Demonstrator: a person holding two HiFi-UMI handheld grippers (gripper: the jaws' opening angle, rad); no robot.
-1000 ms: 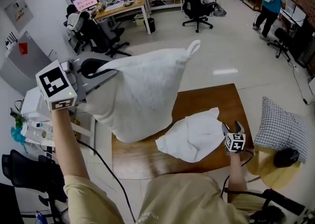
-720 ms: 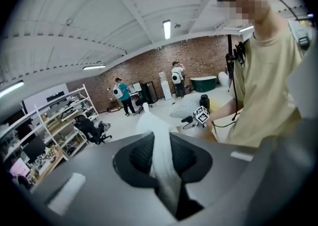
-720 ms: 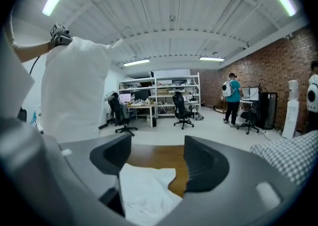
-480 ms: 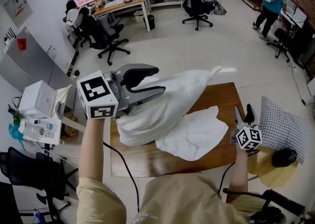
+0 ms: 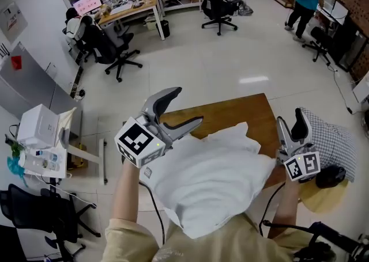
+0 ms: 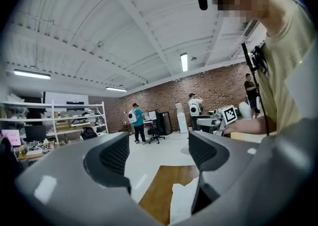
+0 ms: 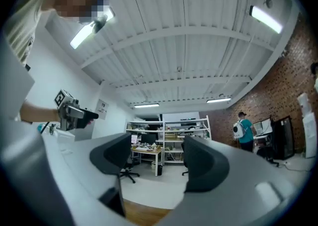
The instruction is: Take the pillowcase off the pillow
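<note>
Left gripper (image 5: 187,106): jaws opening, empty.
Right gripper (image 5: 290,118): jaws apart, empty.
Pillow (image 5: 207,189): white, seemingly bare, on table (image 5: 230,114).
Marker cubes (image 5: 138,141): black-and-white square codes.

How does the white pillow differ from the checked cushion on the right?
The pillow is plain white; the checked cushion has a grey-and-white check. The pillow is over the wooden table's near edge; the cushion sits off it, to its right. Both are soft and stuffed.
</note>
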